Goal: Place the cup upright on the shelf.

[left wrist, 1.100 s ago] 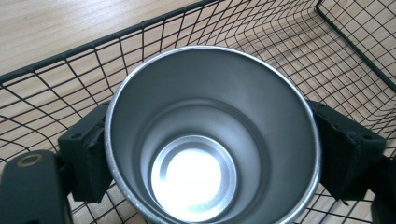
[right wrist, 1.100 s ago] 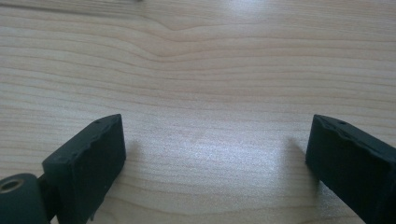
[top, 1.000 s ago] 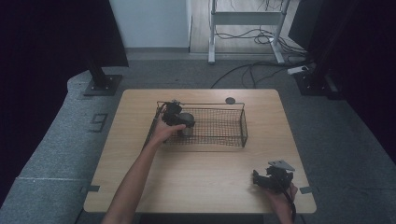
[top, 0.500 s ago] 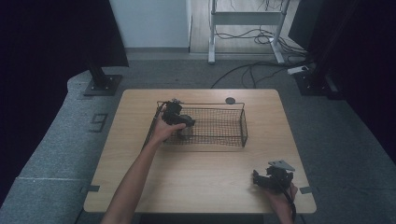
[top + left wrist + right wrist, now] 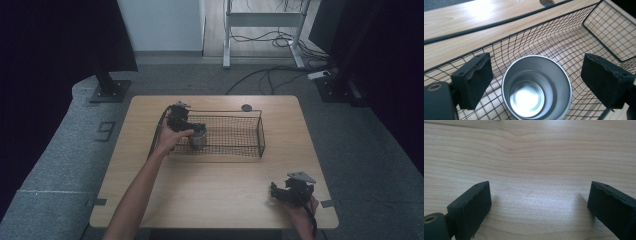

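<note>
two tongs are in play, one in each hand. the left tongs (image 5: 192, 129) hang inside the left end of a black wire basket (image 5: 250, 145) on the worktop (image 5: 215, 185), their jaws spread wide with nothing clamped. in the left gripper view the left tongs (image 5: 536, 75) look down on a steel cup (image 5: 537, 87) that stands upright on the basket floor, mouth up and empty, its shiny bottom catching the light. the cup sits between the two jaws, closer to the left-hand one, with a clear gap to each pad, so neither touches it. from the high view the steel cup (image 5: 198, 137) shows just beyond the hand (image 5: 172, 136), a little toward the person from the tongs' tips.

around these tongs the wire basket (image 5: 574, 37) walls are near: the long mesh side rises just behind the cup, and the far end panel stands well off to the upper right. past the rim lies bare wood and a small dark round disc (image 5: 546, 2), seen in the high view as a disc (image 5: 246, 107) just outside the basket's far edge. apart from the cup, the basket holds nothing.

the right tongs (image 5: 280, 192) rest low at the near right corner of the worktop, well apart from the basket. in the right gripper view the right tongs (image 5: 539, 202) stand wide open over plain wood grain (image 5: 531, 157), holding nothing.
</note>
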Demonstrator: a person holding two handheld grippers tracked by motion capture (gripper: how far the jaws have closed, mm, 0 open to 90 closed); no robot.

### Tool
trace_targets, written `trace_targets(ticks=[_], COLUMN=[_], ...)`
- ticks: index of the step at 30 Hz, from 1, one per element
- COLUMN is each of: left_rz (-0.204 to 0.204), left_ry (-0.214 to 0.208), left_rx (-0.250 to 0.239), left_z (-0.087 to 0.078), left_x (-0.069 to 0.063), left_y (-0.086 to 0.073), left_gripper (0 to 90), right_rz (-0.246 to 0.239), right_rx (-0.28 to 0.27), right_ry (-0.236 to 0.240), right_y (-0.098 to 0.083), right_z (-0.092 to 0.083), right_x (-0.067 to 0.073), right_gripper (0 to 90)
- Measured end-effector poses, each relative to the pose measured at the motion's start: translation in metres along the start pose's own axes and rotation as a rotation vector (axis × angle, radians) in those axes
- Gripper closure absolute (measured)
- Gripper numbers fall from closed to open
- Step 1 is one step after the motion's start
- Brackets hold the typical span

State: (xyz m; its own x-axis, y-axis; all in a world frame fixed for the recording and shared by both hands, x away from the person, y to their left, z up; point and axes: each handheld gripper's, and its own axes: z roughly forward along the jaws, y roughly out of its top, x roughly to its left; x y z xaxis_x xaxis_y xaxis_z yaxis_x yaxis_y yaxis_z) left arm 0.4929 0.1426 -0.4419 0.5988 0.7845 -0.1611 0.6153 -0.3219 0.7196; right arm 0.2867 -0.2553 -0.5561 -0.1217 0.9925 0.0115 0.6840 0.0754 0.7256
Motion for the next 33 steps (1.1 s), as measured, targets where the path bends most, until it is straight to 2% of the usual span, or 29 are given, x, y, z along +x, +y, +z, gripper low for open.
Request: trace_targets(ticks=[6,14,26,31,33], left_rz=[0.009,0.046,0.069,0.075,0.082], left_ry=[-0.005,-0.022,-0.040,-0.053,-0.044], left_rx=[-0.046,-0.084,-0.141,-0.153,-0.160], left_z=[-0.020,-0.047,-0.082,-0.092,-0.094], left_x=[-0.001,-0.013,-0.019,-0.025,-0.028], left_y=[-0.002,-0.015,-0.053,-0.075,-0.086], left_gripper=[10.7,11.5,12.0,12.3,12.5], right_rz=[0.000,0.000,-0.003,0.003,0.002], right_rx=[0.000,0.000,0.001,0.001,0.002], right_ry=[0.000,0.000,0.000,0.000,0.000], right_y=[0.000,0.000,0.000,0.000,0.000], right_z=[0.000,0.000,0.000,0.000,0.000], right_x=[0.000,0.000,0.000,0.000,0.000], right_gripper=[4.9,4.9,4.9,4.9,4.9])
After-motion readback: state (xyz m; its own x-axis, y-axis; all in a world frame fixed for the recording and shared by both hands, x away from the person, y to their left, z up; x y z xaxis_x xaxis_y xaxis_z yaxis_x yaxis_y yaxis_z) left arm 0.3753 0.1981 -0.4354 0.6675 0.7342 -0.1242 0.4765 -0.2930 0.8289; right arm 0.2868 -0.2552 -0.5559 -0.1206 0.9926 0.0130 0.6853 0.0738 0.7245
